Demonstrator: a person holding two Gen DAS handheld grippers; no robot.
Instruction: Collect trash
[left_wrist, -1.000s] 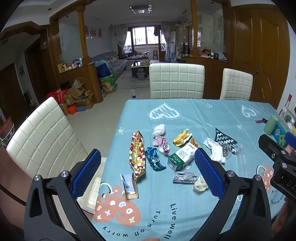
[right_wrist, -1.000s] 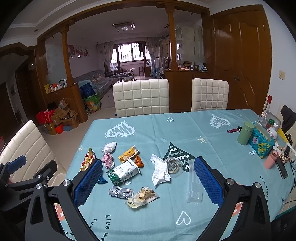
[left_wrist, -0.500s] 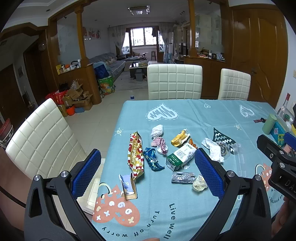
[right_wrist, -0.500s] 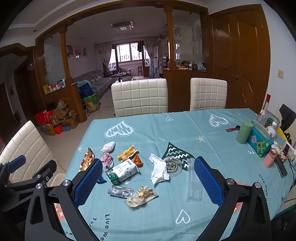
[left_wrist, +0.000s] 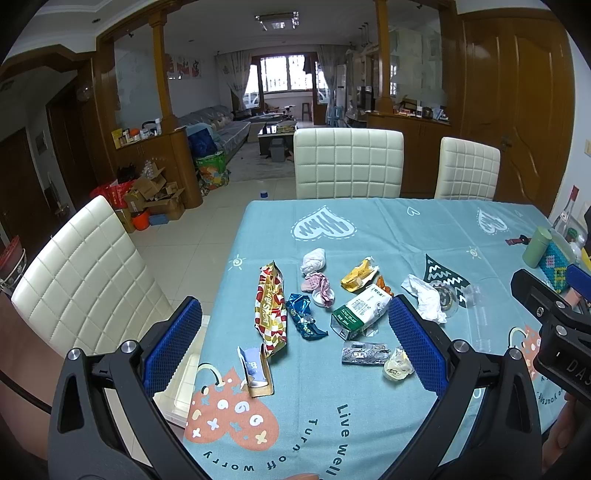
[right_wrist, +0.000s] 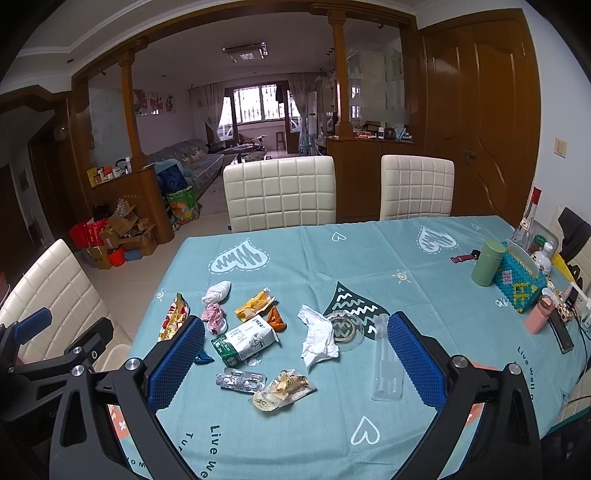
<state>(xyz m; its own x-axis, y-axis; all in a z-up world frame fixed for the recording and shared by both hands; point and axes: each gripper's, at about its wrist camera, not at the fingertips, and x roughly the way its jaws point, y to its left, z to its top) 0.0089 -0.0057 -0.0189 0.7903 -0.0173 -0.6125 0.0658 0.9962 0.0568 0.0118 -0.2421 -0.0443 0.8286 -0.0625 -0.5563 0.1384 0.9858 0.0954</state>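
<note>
Trash lies scattered on the teal tablecloth (left_wrist: 388, 236): a red and gold snack bag (left_wrist: 271, 308), a blue wrapper (left_wrist: 304, 317), a green and white carton (left_wrist: 360, 312) (right_wrist: 245, 339), a crumpled white tissue (left_wrist: 424, 297) (right_wrist: 317, 334), a yellow wrapper (right_wrist: 255, 304), a silver blister pack (right_wrist: 240, 380), and a clear plastic sleeve (right_wrist: 384, 360). My left gripper (left_wrist: 295, 350) is open and empty above the table's near left. My right gripper (right_wrist: 295, 358) is open and empty above the near middle.
White padded chairs stand at the far side (left_wrist: 347, 162) and the left (left_wrist: 81, 273). A green cup (right_wrist: 487, 262), a beaded box (right_wrist: 519, 277), bottles and a phone crowd the table's right edge. A white bin (left_wrist: 181, 384) sits on the floor beside the table's left edge.
Both grippers have pulled back and risen slightly, so the trash appears a little farther off. Both stay open and empty.
</note>
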